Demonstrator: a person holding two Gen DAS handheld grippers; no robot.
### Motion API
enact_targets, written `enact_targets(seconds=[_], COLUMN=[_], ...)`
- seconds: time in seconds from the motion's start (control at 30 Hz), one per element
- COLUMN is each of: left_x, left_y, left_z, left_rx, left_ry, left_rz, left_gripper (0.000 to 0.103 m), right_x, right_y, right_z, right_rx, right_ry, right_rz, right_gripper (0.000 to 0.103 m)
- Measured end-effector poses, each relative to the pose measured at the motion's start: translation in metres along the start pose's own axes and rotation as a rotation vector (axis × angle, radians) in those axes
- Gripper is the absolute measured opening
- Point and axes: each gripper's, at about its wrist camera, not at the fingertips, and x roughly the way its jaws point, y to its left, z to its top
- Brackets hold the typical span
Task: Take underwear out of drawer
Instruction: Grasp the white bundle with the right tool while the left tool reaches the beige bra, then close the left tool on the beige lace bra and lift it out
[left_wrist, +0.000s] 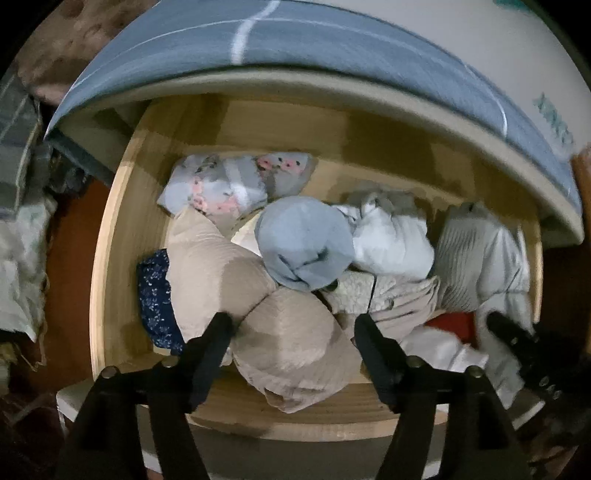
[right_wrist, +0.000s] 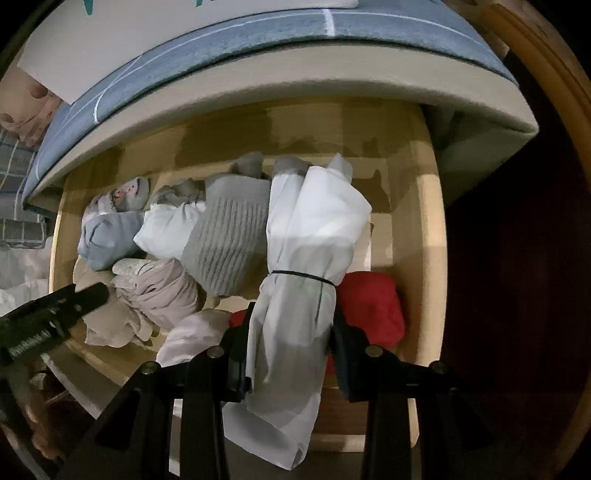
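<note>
Right gripper (right_wrist: 291, 339) jaws pinching a white bundle (right_wrist: 306, 258) tied with a black band, over the open drawer (right_wrist: 428, 236), red garment (right_wrist: 373, 299) at 3 o'clock of it. Left gripper (left_wrist: 293, 328) jaws spread wide above a beige roll (left_wrist: 295, 343), not gripping

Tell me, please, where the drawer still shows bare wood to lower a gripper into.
Bare drawer floor runs along the back wall, behind the floral bundle and white bundle; a strip follows the left wall. In the right view, bare wood lies above the red garment. The middle and front are packed.
</note>
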Motion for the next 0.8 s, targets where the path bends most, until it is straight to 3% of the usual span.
enact_targets(seconds=[0.13, 0.27, 0.4, 0.6, 0.8], left_x=[0.001, 0.009, 0.03, 0.034, 0.029], left_y=[-0.005, 0.008, 0.032, 0.035, 0.03], left_z=[-0.006, -0.01, -0.011, -0.004, -0.007], left_rx=[0.021, -0.044, -0.185, -0.217, -0.176], left_ry=[0.004, 0.062, 0.197, 0.183, 0.161], left_rz=[0.044, 0.018, -0.128, -0.135, -0.128], left_gripper=[0.072, 0.074, 0.074, 0.069, 0.062], right_x=[0.004, 0.003, 0.012, 0.015, 0.015], right_y=[0.003, 0.001, 0.009, 0.007, 0.008], right_z=[-0.002, -0.003, -0.001, -0.001, -0.002], right_rx=[-0.004, -0.005, -0.006, -0.004, -0.014], right_ry=[0.004, 0.003, 0.002, 0.007, 0.003], right_rz=[0.011, 0.02, 0.025, 0.031, 0.021], right_gripper=[0.033, 0.033, 0.034, 0.035, 0.035])
